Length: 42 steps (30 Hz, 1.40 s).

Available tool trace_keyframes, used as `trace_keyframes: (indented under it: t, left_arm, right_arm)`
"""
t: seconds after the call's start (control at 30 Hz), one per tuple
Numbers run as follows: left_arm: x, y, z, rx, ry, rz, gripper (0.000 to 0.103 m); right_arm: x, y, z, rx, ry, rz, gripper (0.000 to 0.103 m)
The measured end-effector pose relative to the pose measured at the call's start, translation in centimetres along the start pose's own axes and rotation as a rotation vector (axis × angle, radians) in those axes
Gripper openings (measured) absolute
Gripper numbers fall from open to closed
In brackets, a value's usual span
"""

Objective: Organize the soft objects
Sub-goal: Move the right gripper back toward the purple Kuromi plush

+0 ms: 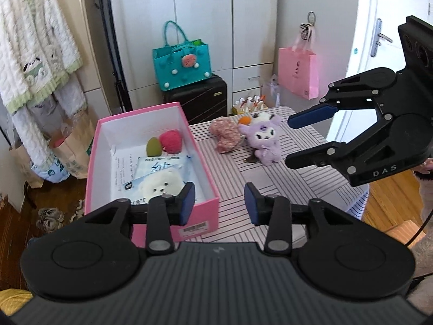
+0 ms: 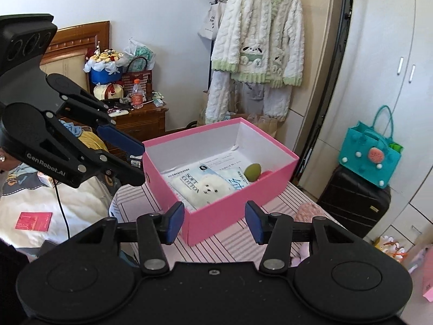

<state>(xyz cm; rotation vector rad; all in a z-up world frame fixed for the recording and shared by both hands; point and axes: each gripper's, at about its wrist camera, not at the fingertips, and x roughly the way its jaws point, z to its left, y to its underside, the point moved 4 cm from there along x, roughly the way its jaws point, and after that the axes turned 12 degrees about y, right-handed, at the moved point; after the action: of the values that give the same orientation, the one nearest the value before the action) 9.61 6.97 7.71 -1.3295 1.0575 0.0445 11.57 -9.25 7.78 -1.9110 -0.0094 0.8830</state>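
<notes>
Jaws on both tools stand wide apart with nothing between them. The left gripper point(image 1: 219, 201) hangs low at the near edge of the striped table point(image 1: 270, 187), its left pad overlapping the near right corner of the pink box point(image 1: 151, 162) in view. The right gripper point(image 1: 291, 140) hovers above the table's right side, tips aimed toward the purple plush point(image 1: 261, 142), near it but apart.

Just left of that plush lies a floral pink fabric piece point(image 1: 226, 134); an orange-and-white soft toy point(image 1: 253, 119) sits just behind at the far edge. Inside the box already: a red pom ball point(image 1: 170, 140), a green egg-shaped sponge point(image 1: 153, 146) and a cotton-pad pack point(image 1: 159, 176) with a white bear on it.

Risks, as I judge them: the three loose items touch, so a grab at the purple one may drag or snag a neighbour and tip it off the far edge. The plush is squashy; a shallow pinch on an ear could slip mid-carry. The left tool, so close to the box wall, could nudge the light box sideways.
</notes>
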Motion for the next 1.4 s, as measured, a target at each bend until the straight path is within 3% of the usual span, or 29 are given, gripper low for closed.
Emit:
trace_keyframes:
  t: [0.3, 0.57, 0.67, 0.77, 1.07, 1.4]
  left_arm:
    - [1.4, 0.6, -2.8, 0.030, 0.052, 0.014, 0.050]
    - [5.3, 1.4, -3.6, -0.002, 0.125, -0.008, 0.060]
    - [7.2, 1.4, -3.8, -0.015, 0.147, -0.024, 0.064]
    - [9.4, 1.3, -4.2, 0.015, 0.112, -0.043, 0.068]
    - [15.0, 0.4, -5.4, 0.061, 0.048, -0.119, 0.086]
    - [21.9, -0.5, -4.7, -0.002, 0.066, -0.100, 0.089]
  right_arm:
    - [-2.6, 4.5, -1.7, 0.064, 0.043, -0.014, 0.061]
    - [-1.9, 9.4, -4.7, 0.189, 0.074, 0.028, 0.067]
    - [-0.9, 11.0, -6.1, 0.233, 0.078, 0.032, 0.068]
    - [0.5, 12.5, -7.2, 0.251, 0.099, 0.011, 0.078]
    - [6.3, 15.9, -9.7, 0.285, 0.145, -0.061, 0.080]
    - [12.2, 17.6, -11.2, 0.241, 0.201, -0.038, 0.080]
